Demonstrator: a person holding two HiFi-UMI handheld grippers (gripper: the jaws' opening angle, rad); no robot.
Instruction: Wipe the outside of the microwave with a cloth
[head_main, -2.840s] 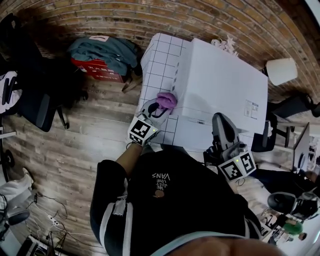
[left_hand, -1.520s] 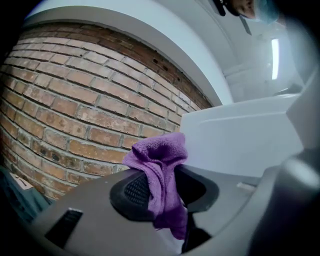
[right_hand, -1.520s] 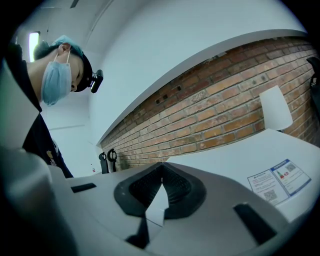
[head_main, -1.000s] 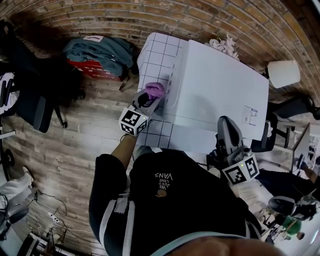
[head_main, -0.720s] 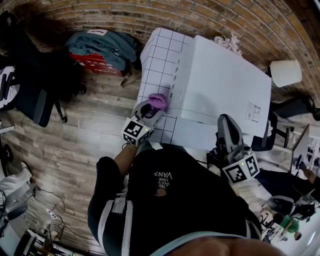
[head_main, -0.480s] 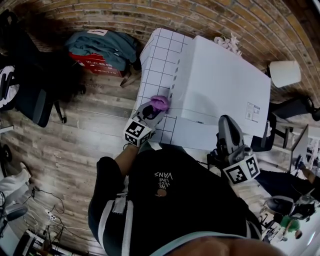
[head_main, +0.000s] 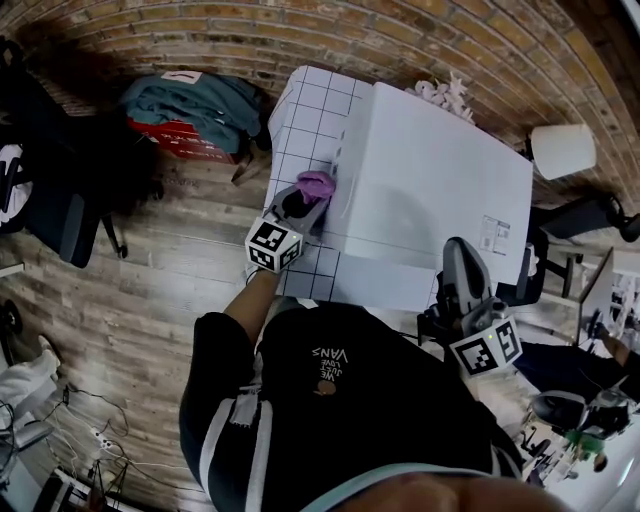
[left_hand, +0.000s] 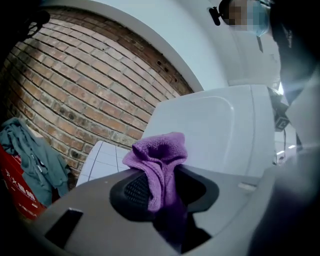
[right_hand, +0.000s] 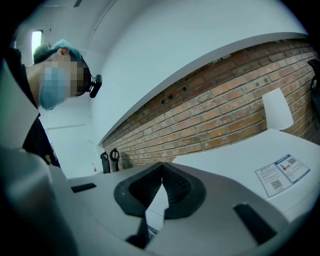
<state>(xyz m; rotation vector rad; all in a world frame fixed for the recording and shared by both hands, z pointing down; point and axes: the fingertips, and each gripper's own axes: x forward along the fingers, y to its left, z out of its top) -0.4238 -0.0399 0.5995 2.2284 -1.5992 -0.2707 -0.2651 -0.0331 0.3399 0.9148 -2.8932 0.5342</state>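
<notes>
1. A purple cloth (left_hand: 159, 152) is bunched up and pinched between the jaws of the left gripper (left_hand: 165, 187). A soft folded wad pokes out past the jaw tips, and the rest hangs back down between them.
2. Straight ahead of that gripper stands the white microwave (head_main: 440, 190). From the head view, the cloth (head_main: 316, 183) sits against the microwave's left side panel, close to its top edge. It looks to be touching, though how firmly cannot be told.
3. The right gripper (head_main: 455, 258) is over the near right part of the microwave, well apart from the cloth. Its jaws are pressed together at the tips and hold nothing. Beyond those tips lies the flat white top, with a printed label (right_hand: 280, 172) off to that gripper's right.
4. The step in hand appears to be wiping the left side panel. To do it well:
   - Lead with the wad, so fabric rather than the hard jaw tips meets the panel.
   - Hold the pinch firm enough that the cloth does not drag loose.
   - Use long, overlapping strokes along the panel.
   - The right gripper could press down on the top so the microwave does not slide.
5. Under the left gripper is a white table (head_main: 300, 110) marked with a grid. Further to that gripper's left is wooden floor (head_main: 150, 290) with a heap of teal clothing (head_main: 195, 100). A brick wall (head_main: 200, 40) runs beyond everything.
</notes>
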